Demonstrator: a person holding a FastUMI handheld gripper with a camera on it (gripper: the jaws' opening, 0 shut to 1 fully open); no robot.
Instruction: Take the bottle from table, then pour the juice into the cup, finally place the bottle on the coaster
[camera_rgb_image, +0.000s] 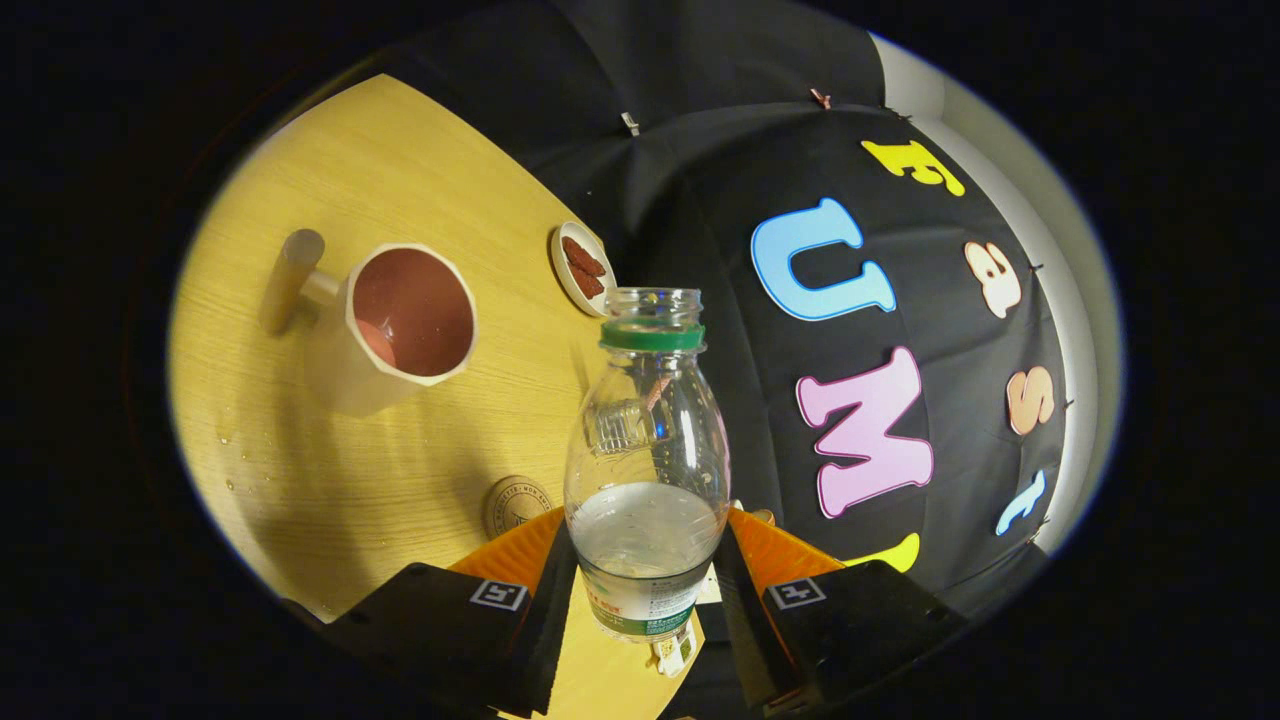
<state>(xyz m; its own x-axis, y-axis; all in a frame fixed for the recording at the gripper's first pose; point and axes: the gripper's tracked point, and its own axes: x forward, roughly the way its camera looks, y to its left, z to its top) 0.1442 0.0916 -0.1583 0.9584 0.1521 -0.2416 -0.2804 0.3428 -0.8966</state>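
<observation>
The gripper (645, 590) sits nearest, its two fingers (545, 610) closed against opposite sides of a clear plastic bottle (647, 470), clamped on its lower body just above the label band. The jaws stand only as far apart as the bottle is wide, and each finger presses on the plastic. The bottle is uncapped, with a green ring (652, 336) under its open mouth, and it holds a shallow amount of clear liquid (645, 530) low in its body, level with the fingertips. It reads as upright relative to the gripper, while the table (330, 470) beyond appears tilted in the view; whether the bottle's base touches the table is hard to say, as the fingers hide it.

Just beyond the left finger, a round wooden coaster (516, 503) lies flat on the table, partly hidden behind the finger and the bottle. A few small droplets (240, 450) dot the wood farther to the left.

Farther off stands a pale faceted cup (395, 335) with a reddish-brown inside and a stubby handle (290, 278) on its left side, well apart from the bottle. Farthest, near the table's rear edge and just beside the bottle's mouth in the view, is a small white dish (578, 268) holding dark reddish pieces.
</observation>
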